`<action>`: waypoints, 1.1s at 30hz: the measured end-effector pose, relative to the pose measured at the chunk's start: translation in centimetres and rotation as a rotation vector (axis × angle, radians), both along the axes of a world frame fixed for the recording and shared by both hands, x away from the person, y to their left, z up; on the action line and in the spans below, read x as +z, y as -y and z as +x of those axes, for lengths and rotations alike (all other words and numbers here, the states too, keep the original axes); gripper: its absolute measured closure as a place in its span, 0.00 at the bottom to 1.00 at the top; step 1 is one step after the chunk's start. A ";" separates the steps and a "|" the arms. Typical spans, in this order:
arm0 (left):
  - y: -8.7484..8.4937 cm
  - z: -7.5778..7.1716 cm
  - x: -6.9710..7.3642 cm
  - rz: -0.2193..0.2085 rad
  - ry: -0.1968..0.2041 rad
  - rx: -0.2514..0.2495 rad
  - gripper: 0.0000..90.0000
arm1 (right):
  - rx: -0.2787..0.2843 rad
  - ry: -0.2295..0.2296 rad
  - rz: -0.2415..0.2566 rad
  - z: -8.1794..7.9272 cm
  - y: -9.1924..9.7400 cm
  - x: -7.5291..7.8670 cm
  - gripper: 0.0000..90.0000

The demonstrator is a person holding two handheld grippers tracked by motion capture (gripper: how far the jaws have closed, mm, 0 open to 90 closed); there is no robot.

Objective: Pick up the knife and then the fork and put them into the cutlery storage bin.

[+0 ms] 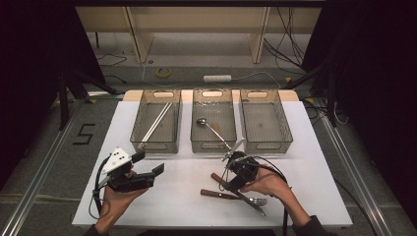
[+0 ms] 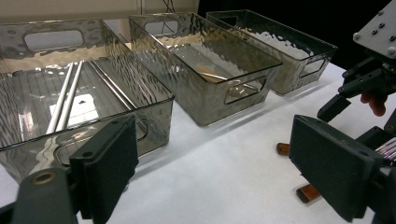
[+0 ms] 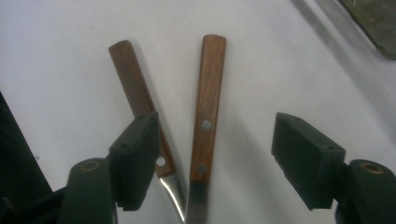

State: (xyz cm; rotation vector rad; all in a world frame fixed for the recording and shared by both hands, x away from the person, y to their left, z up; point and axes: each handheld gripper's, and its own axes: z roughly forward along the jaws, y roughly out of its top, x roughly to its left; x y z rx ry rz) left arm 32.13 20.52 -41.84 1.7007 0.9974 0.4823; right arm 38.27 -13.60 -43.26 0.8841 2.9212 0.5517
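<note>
Two wooden-handled utensils lie on the white table (image 1: 305, 162) at the front right: a fork (image 1: 248, 199) and a knife (image 1: 220, 180). Above them my right gripper (image 1: 232, 186) points down, open. In the right gripper view the right gripper (image 3: 215, 140) has one brown handle (image 3: 206, 107) lying free between its jaws, while the other handle (image 3: 135, 88) runs under the left-hand jaw. The pads touch neither handle. My left gripper (image 1: 148, 163) is held at the front left, open with nothing in it. The left gripper (image 2: 217, 158) faces the bins.
Three clear bins stand in a row at the back. The left bin (image 1: 161, 146) holds metal chopsticks (image 1: 157, 122), the middle bin (image 1: 212, 145) a long spoon (image 1: 210, 127), and the right bin (image 1: 268, 146) has nothing in it. Bare table lies between the two hands.
</note>
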 end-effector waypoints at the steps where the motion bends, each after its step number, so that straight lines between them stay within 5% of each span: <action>1: 0.0 0.0 0.0 0.000 0.000 0.000 0.17 | 0.000 -0.002 -0.005 0.0 0.0 0.0 0.39; 19: 0.1 -0.1 0.0 0.013 0.006 -0.005 0.17 | 0.005 -0.029 -0.060 -0.3 0.3 -1.1 0.64; 33: 0.1 -0.1 -0.1 0.021 0.007 -0.007 0.17 | 0.031 -0.044 -0.121 -0.8 0.0 -2.3 0.74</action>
